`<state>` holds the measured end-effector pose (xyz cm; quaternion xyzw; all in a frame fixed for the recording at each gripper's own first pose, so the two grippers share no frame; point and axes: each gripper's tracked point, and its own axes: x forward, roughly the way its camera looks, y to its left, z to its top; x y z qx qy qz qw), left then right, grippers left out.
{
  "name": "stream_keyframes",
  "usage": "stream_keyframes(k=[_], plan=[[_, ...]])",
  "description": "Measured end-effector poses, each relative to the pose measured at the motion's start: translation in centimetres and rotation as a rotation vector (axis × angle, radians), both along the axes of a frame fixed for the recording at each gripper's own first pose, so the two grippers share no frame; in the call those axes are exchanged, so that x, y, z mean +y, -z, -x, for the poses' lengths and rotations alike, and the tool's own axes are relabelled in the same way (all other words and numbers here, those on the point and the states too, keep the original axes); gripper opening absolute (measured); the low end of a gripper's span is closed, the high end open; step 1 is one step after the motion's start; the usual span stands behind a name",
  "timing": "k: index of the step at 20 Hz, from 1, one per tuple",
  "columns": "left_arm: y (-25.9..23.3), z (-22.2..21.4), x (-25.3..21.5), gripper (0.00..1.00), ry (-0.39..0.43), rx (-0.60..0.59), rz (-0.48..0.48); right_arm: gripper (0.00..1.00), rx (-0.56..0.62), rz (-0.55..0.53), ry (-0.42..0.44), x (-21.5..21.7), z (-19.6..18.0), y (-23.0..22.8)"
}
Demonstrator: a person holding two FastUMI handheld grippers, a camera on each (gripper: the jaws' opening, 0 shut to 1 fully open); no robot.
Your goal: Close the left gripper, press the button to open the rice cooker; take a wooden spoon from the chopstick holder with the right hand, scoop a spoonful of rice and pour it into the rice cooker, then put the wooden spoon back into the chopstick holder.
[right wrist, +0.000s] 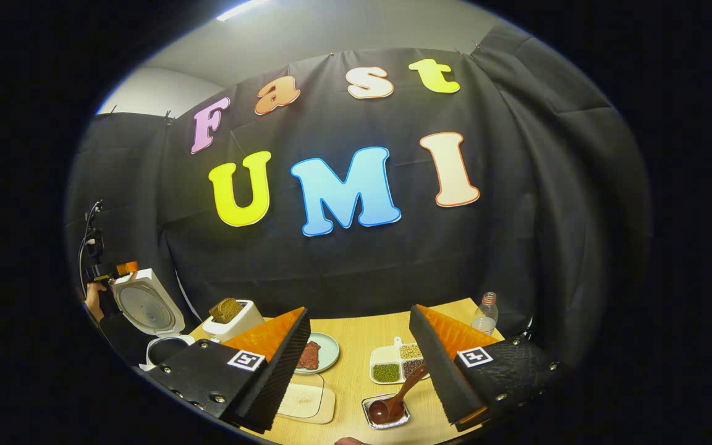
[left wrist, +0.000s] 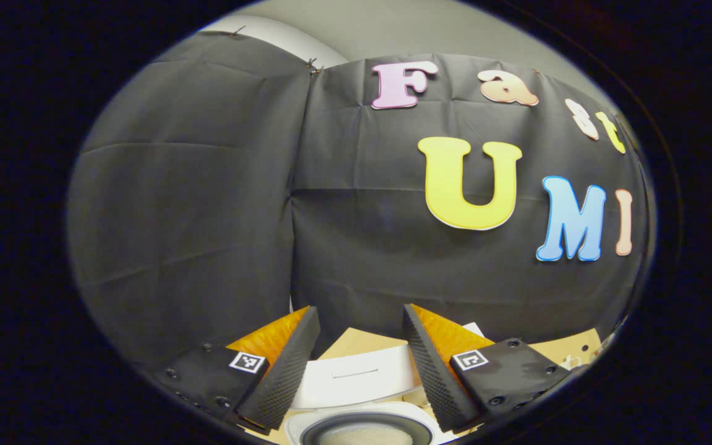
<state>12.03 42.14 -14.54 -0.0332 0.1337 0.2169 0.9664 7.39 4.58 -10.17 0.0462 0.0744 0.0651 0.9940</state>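
The left gripper hangs above the rice cooker with its fingers spread wide and nothing between them; the raised lid stands just past the fingertips, and pale rice seems to fill the pot below, though the edge of the view cuts it off.

The right gripper is likewise spread wide and empty over the wooden table. The wooden spoon lies in a small metal tray, bowl down and handle leaning up toward the right finger, apart from it. Far left stands the open cooker, with a hand behind its lid.
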Motion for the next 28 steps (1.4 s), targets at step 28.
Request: stream_keyframes(k=[28], plan=[[12.6, 16.0, -12.8, 0.98, -0.03, 0.154, 0.093, 0.98, -0.007, 0.03, -0.119, 2.8, 0.3, -0.7]])
